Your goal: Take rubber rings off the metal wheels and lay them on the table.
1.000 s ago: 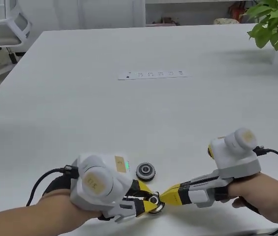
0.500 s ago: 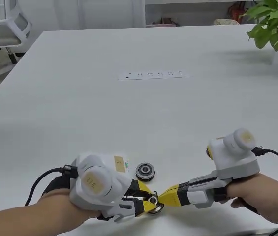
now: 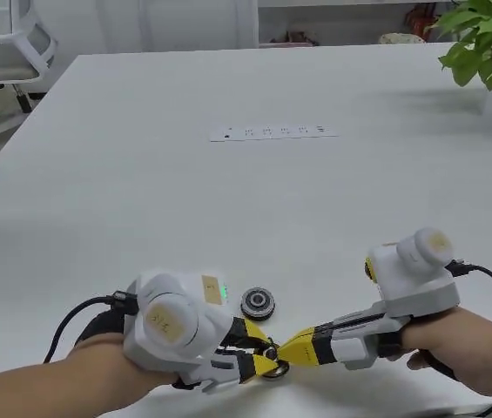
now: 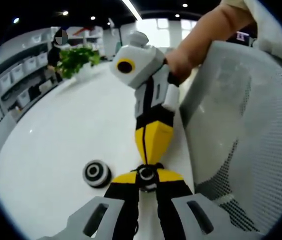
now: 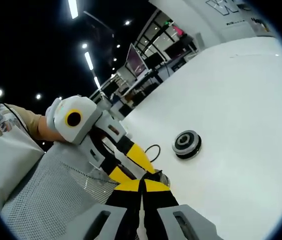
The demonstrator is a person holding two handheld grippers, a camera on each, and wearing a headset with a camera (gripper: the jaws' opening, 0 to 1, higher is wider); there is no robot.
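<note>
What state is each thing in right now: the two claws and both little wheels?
left gripper: shut on the held wheel.
right gripper: shut, tips against the held wheel; too small to tell what it pinches.
loose wheel: lying flat, apart from both grippers, rubber ring on.

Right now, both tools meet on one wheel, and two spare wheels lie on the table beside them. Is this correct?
No: a single spare wheel lies on the table beside them, as the head view shows. The left tool and right tool meet on the held wheel.
</note>
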